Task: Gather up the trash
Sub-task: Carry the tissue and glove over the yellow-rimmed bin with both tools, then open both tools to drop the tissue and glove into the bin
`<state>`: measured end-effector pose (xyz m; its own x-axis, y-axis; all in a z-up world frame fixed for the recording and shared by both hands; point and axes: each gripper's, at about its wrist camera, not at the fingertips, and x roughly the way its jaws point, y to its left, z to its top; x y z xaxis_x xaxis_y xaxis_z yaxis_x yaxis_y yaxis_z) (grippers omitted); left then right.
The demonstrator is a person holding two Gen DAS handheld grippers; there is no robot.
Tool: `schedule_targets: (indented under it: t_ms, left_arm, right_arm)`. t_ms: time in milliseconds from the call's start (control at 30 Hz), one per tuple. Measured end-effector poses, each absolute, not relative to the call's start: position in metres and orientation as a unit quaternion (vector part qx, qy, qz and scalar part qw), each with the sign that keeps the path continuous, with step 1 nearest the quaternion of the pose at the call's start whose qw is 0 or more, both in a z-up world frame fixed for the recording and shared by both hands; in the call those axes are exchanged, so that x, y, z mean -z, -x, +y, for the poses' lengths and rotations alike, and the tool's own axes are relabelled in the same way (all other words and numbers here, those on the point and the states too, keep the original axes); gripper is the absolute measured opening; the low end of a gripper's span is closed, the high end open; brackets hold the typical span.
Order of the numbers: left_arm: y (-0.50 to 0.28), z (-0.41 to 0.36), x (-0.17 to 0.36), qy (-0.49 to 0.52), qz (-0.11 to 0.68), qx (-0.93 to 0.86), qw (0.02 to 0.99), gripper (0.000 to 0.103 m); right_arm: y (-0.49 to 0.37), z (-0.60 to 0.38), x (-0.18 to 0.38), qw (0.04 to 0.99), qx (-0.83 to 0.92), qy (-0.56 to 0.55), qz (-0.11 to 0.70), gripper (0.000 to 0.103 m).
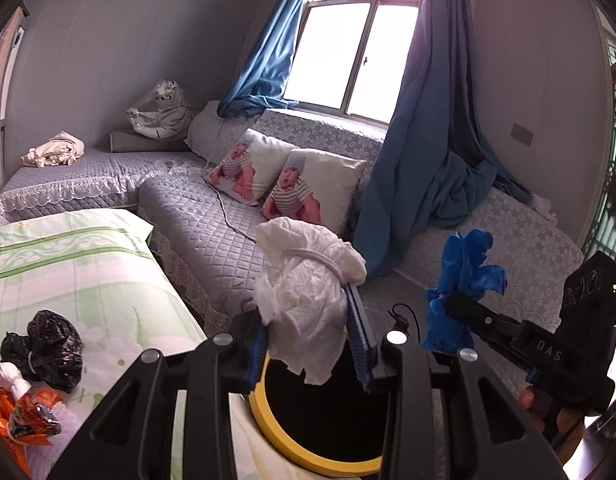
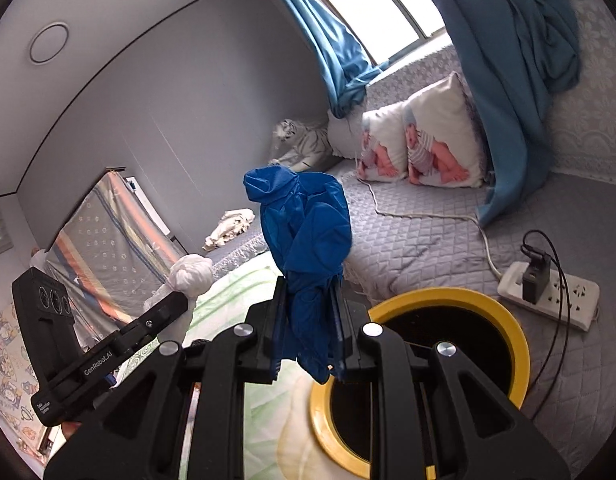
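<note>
Left claw [image 1: 308,340] gripping diaper [image 1: 304,292], bin rim [image 1: 264,408] below

1. The left tongs [image 1: 314,344] pinch a crumpled white diaper [image 1: 304,288] above a yellow-rimmed bin [image 1: 264,404].
2. The right tongs [image 1: 448,304] clamp a blue glove [image 1: 464,268].
3. A black bag [image 1: 44,344] and an orange wrapper [image 1: 24,420] lie on the green bedding [image 1: 76,264].

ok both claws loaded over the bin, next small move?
Probably open the left claw first: its white crumpled tissue hangs right over the yellow-rimmed bin. The right claw, shut on the blue glove, sits nearer the rim, so nudge it inward before releasing.
</note>
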<state>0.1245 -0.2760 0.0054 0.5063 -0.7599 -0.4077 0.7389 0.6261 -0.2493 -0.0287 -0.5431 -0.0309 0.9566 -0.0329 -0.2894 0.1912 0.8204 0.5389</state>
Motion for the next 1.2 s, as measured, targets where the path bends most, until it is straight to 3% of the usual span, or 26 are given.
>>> schedule_targets:
  t_ms: [1200]
  left_arm:
    - [-0.168,-0.343,0.096,-0.028,0.377,0.442,0.814,0.037]
  right_arm:
    - [-0.013,-0.593,0.122,0.885,0.135,-0.375,0.241,0.023]
